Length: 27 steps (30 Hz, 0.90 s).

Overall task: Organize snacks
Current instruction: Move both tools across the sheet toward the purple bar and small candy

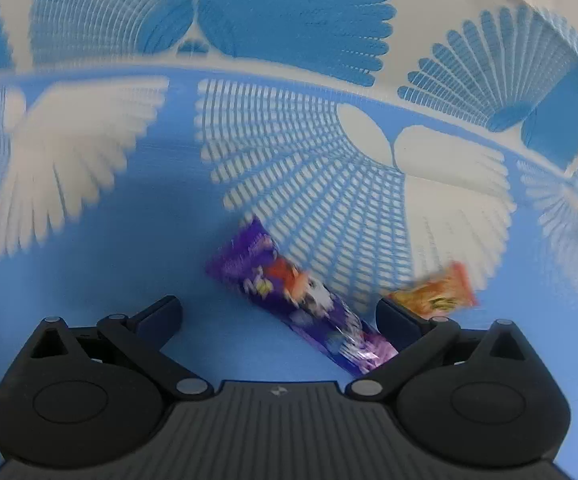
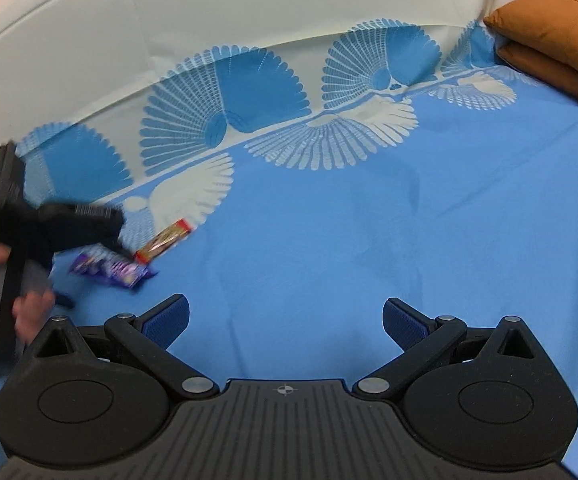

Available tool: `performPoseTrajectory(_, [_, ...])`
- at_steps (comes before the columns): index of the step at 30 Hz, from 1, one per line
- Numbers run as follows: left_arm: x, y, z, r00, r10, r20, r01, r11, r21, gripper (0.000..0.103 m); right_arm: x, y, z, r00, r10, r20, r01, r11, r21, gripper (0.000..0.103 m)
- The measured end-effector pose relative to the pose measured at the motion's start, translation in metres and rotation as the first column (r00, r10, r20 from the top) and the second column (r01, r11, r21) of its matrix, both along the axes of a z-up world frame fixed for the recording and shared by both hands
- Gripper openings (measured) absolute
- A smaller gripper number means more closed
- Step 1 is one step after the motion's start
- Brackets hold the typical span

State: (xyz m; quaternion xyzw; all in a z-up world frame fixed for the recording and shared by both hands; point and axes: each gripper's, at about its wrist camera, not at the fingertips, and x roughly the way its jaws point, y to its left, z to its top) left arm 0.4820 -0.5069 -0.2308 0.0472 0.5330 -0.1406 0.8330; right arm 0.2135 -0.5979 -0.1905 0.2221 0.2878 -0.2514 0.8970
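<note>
A long purple snack packet [image 1: 297, 300] lies on the blue patterned cloth [image 1: 109, 260]; it also shows in the right wrist view [image 2: 113, 270]. An orange snack packet [image 1: 437, 296] lies just right of it, and also shows in the right wrist view [image 2: 165, 240]. My left gripper [image 1: 279, 316] is open and empty, low over the purple packet, whose near end lies between the jaws. It shows at the left of the right wrist view [image 2: 85, 228]. My right gripper [image 2: 285, 320] is open and empty over bare blue cloth.
The cloth has blue and cream fan patterns [image 2: 321, 140] and a cream border [image 2: 209, 40] at the far side. Two stacked brown cushions [image 2: 557, 36] sit at the far right. The person's hand [image 2: 29, 308] holds the left gripper.
</note>
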Motion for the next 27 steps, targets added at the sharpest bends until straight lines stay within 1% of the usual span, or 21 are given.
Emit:
performPoseTrajectory(1, [-0.003, 0.001, -0.001, 0.998, -0.052, 0.042, 0.051, 0.998, 0.032, 0.103, 0.009, -0.004, -0.002, 1.0, 0.006, 0.012, -0.006, 1.0, -0.003, 0.103])
performPoseTrajectory(2, [-0.003, 0.005, -0.003, 0.995, -0.085, 0.044, 0.082, 0.994, 0.067, 0.103, 0.02, -0.008, -0.004, 1.0, 0.011, 0.023, -0.011, 1.0, -0.002, 0.103])
performPoseTrajectory(3, [-0.002, 0.013, -0.005, 0.994, -0.097, 0.046, 0.093, 0.992, 0.089, 0.103, 0.034, -0.011, -0.006, 0.999, 0.019, 0.034, -0.019, 1.0, 0.004, 0.103])
performPoseTrajectory(5, [-0.001, 0.037, -0.004, 0.996, -0.077, 0.055, 0.072, 0.993, 0.09, 0.103, 0.06, -0.014, -0.01, 0.997, 0.038, 0.063, -0.039, 0.999, 0.024, 0.103])
performPoseTrajectory(8, [0.008, 0.065, -0.003, 0.999, -0.034, 0.003, 0.033, 0.995, 0.094, 0.103, 0.108, -0.01, -0.019, 0.993, 0.079, 0.091, -0.085, 0.995, 0.061, 0.103])
performPoseTrajectory(9, [0.01, 0.071, 0.0, 1.0, -0.014, -0.023, 0.015, 0.997, 0.081, 0.103, 0.124, -0.009, -0.022, 0.994, 0.077, 0.079, -0.083, 0.993, 0.08, 0.103])
performPoseTrajectory(10, [0.009, 0.077, 0.006, 0.999, -0.008, -0.042, 0.01, 0.999, 0.032, 0.103, 0.137, -0.008, -0.024, 0.995, 0.072, 0.068, -0.078, 0.992, 0.102, 0.103])
performPoseTrajectory(11, [0.007, 0.079, 0.012, 0.999, -0.03, -0.044, 0.03, 1.0, -0.009, 0.103, 0.15, -0.008, -0.027, 0.996, 0.07, 0.063, -0.077, 0.989, 0.124, 0.103])
performPoseTrajectory(12, [0.004, 0.079, 0.018, 0.997, -0.07, -0.031, 0.069, 0.997, -0.03, 0.103, 0.158, -0.008, -0.028, 0.996, 0.07, 0.059, -0.077, 0.988, 0.131, 0.103])
performPoseTrajectory(13, [-0.002, 0.078, 0.026, 0.991, -0.133, 0.002, 0.133, 0.99, -0.035, 0.103, 0.169, -0.009, -0.028, 0.996, 0.079, 0.047, -0.084, 0.988, 0.131, 0.103])
performPoseTrajectory(14, [-0.01, 0.075, 0.031, 0.981, -0.189, 0.037, 0.19, 0.982, -0.025, 0.103, 0.179, -0.01, -0.031, 0.995, 0.101, 0.023, -0.103, 0.986, 0.13, 0.103])
performPoseTrajectory(15, [-0.016, 0.072, 0.035, 0.966, -0.249, 0.066, 0.25, 0.968, -0.008, 0.103, 0.189, -0.01, -0.035, 0.991, 0.131, -0.017, -0.128, 0.982, 0.138, 0.103])
performPoseTrajectory(16, [-0.024, 0.068, 0.037, 0.945, -0.316, 0.088, 0.315, 0.949, 0.019, 0.103, 0.196, -0.008, -0.038, 0.987, 0.152, -0.052, -0.145, 0.983, 0.113, 0.103])
performPoseTrajectory(17, [-0.029, 0.066, 0.037, 0.927, -0.363, 0.097, 0.361, 0.932, 0.044, 0.103, 0.199, -0.001, -0.038, 0.981, 0.182, -0.074, -0.179, 0.983, 0.044, 0.103])
performPoseTrajectory(18, [-0.034, 0.063, 0.034, 0.911, -0.401, 0.1, 0.396, 0.916, 0.065, 0.103, 0.204, 0.007, -0.04, 0.962, 0.233, -0.139, -0.238, 0.971, -0.019, 0.101])
performPoseTrajectory(19, [-0.036, 0.059, 0.031, 0.894, -0.438, 0.096, 0.431, 0.898, 0.087, 0.103, 0.205, 0.018, -0.042, 0.937, 0.279, -0.21, -0.306, 0.946, -0.105, 0.096])
performPoseTrajectory(20, [-0.042, 0.058, 0.028, 0.88, -0.467, 0.086, 0.458, 0.883, 0.105, 0.103, 0.2, 0.022, -0.041, 0.932, 0.297, -0.207, -0.328, 0.935, -0.133, 0.09])
performPoseTrajectory(22, [-0.049, 0.048, 0.02, 0.853, -0.519, 0.064, 0.509, 0.852, 0.127, 0.103, 0.183, 0.018, -0.038, 0.935, 0.314, -0.167, -0.335, 0.935, -0.119, 0.064])
performPoseTrajectory(24, [-0.052, 0.035, 0.015, 0.824, -0.564, 0.055, 0.553, 0.821, 0.142, 0.103, 0.167, 0.01, -0.036, 0.932, 0.328, -0.157, -0.348, 0.929, -0.128, 0.052])
performPoseTrajectory(26, [-0.053, 0.02, 0.007, 0.804, -0.594, 0.04, 0.581, 0.797, 0.163, 0.103, 0.153, -0.001, -0.036, 0.929, 0.344, -0.138, -0.36, 0.927, -0.11, 0.052])
performPoseTrajectory(27, [-0.052, 0.014, 0.003, 0.798, -0.602, 0.03, 0.589, 0.789, 0.172, 0.103, 0.147, -0.006, -0.037, 0.926, 0.355, -0.13, -0.369, 0.924, -0.103, 0.052])
